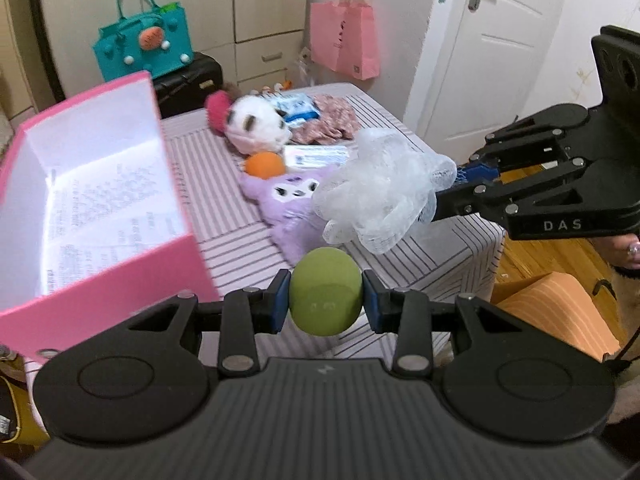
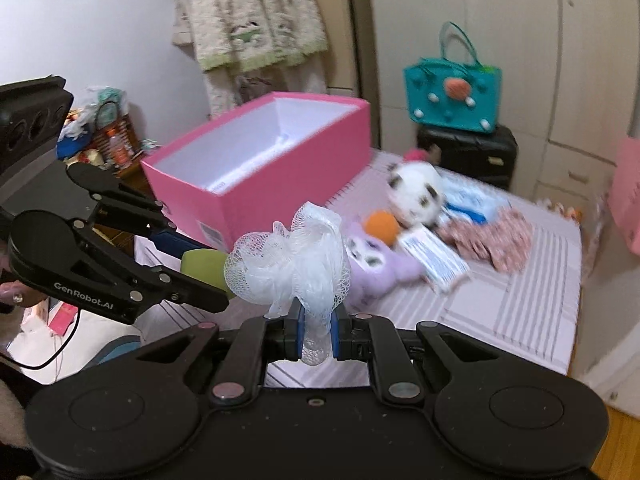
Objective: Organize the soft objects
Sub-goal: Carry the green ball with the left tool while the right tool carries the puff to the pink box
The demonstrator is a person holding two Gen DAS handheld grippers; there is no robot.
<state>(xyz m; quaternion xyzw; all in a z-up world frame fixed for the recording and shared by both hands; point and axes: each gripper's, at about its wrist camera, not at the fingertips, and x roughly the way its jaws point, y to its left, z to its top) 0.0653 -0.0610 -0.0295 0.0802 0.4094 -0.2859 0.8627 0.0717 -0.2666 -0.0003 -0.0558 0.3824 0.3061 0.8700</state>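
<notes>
My left gripper [image 1: 326, 300] is shut on a green soft ball [image 1: 326, 291], held above the striped bed [image 1: 224, 208] beside the open pink box [image 1: 100, 184]. A white mesh bath pouf [image 2: 294, 264] is pinched in my right gripper [image 2: 316, 334], which is shut on it. The pouf [image 1: 380, 188] hangs just beyond the green ball in the left wrist view. On the bed lie a purple plush [image 1: 292, 204], an orange ball [image 1: 265, 165] and a white panda-like plush [image 1: 258, 124]. The pink box [image 2: 256, 160] stands left of the pouf; the green ball [image 2: 204, 266] shows partly behind it.
A floral cloth [image 1: 332, 120] and flat blue-and-white packets [image 1: 316, 156] lie on the bed. A teal bag [image 1: 142, 40] sits on a black case [image 1: 188, 80] beyond it. A pink paper bag [image 1: 346, 38] hangs by the white door [image 1: 492, 40]. An orange-covered thing [image 1: 556, 312] stands right of the bed.
</notes>
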